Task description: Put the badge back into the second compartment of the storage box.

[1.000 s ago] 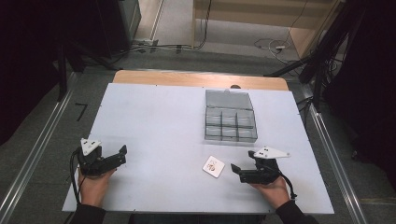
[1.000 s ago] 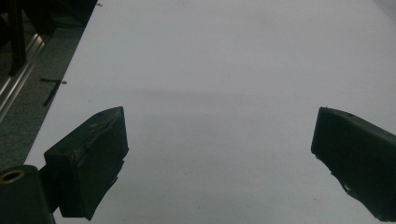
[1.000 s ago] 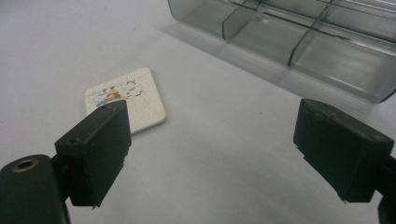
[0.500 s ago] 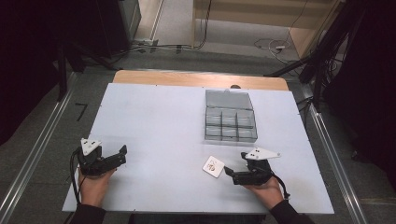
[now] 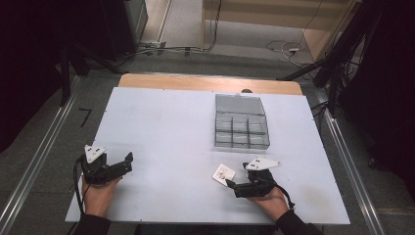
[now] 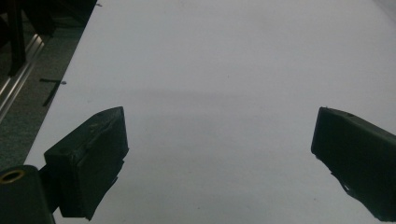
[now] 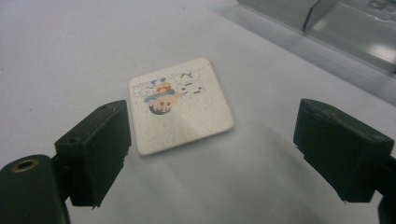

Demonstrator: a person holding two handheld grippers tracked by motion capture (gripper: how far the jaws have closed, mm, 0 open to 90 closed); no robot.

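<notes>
Where the work sits: one white surface (image 5: pixel 166 132) with a wooden far edge, on grey carpet in a dark room with cables on the floor.
Right tongs (image 5: pixel 229 184): released, jaws wide apart, gripping nothing, low over the near edge and aimed at the card.
Left tongs (image 5: pixel 129 160): released, jaws spread, empty, over bare white at the near left.
Card (image 7: pixel 180 105): one square white card with a cartoon print, lying flat just ahead of the right tongs, untouched.
Box (image 5: pixel 241 131): one clear compartment box, lid raised, beyond the card.
</notes>
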